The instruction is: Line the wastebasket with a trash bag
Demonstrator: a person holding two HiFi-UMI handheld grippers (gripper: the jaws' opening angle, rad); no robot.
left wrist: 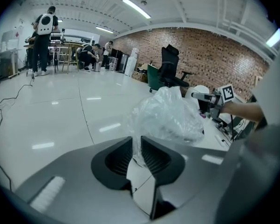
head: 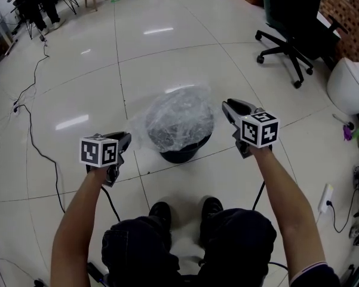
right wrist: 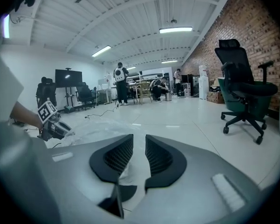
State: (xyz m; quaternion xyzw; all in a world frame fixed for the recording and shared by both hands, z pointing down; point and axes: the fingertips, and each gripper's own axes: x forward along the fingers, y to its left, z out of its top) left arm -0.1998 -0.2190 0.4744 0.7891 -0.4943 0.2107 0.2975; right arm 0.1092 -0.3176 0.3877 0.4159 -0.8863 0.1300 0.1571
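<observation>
We see the black wastebasket (head: 182, 153) standing on the floor (head: 167, 58) ahead of our feet, with the clear trash bag (head: 179, 119) ballooned over its top. Our left hand-held gripper (head: 125, 140) has its jaws narrowly apart, with a fold of bag film in the gap. Our right hand-held gripper (head: 227, 106) is likewise narrow, just beside the bag's right edge.

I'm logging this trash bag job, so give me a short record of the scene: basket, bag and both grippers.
wastebasket: black, on the tiled floor before the person's shoes
trash bag: clear, ballooned over the wastebasket's top
left gripper: jaws slightly apart, bag film in the gap
right gripper: jaws slightly apart, close by the bag's right side
nearby: office chair, far right
</observation>
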